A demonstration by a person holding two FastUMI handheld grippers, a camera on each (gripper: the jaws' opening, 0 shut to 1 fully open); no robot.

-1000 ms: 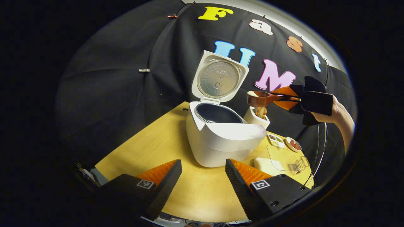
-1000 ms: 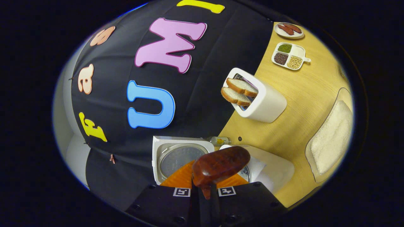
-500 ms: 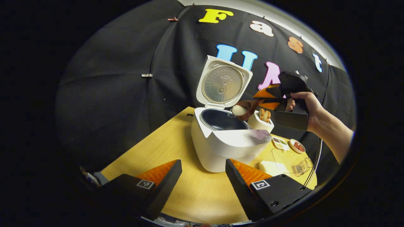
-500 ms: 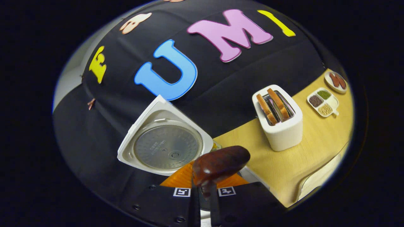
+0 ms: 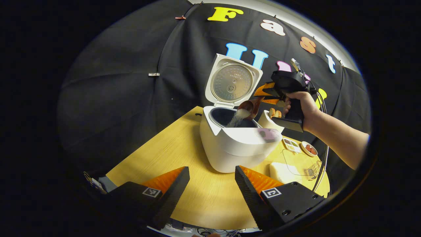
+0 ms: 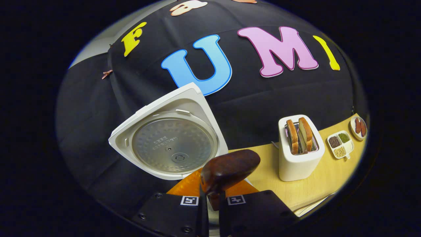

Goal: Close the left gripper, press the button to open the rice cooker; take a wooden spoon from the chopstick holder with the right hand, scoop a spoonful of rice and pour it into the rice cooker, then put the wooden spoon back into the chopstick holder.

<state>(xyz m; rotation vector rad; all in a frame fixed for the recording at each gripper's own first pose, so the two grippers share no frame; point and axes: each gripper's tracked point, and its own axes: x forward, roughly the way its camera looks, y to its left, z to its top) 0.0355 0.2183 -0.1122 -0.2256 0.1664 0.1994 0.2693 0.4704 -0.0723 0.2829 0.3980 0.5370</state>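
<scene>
The white rice cooker stands open on the wooden table, its lid upright. A hand holds my right gripper above the pot, shut on the handle of the wooden spoon. The spoon is tipped and white rice streams from it into the dark inner pot. In the right gripper view the back of the spoon bowl sits just ahead of the right gripper, with the lid behind it. My left gripper hangs open in front of the cooker, holding nothing.
A white toaster with two bread slices stands right of the cooker. Past it lie a divided dish of beans and a small plate. A clear container of rice sits at the table's right, near a dangling cable.
The right gripper carried the loaded spoon left over the cooker, rolled it, and rice now pours into the pot. The left gripper stayed open and almost still.
</scene>
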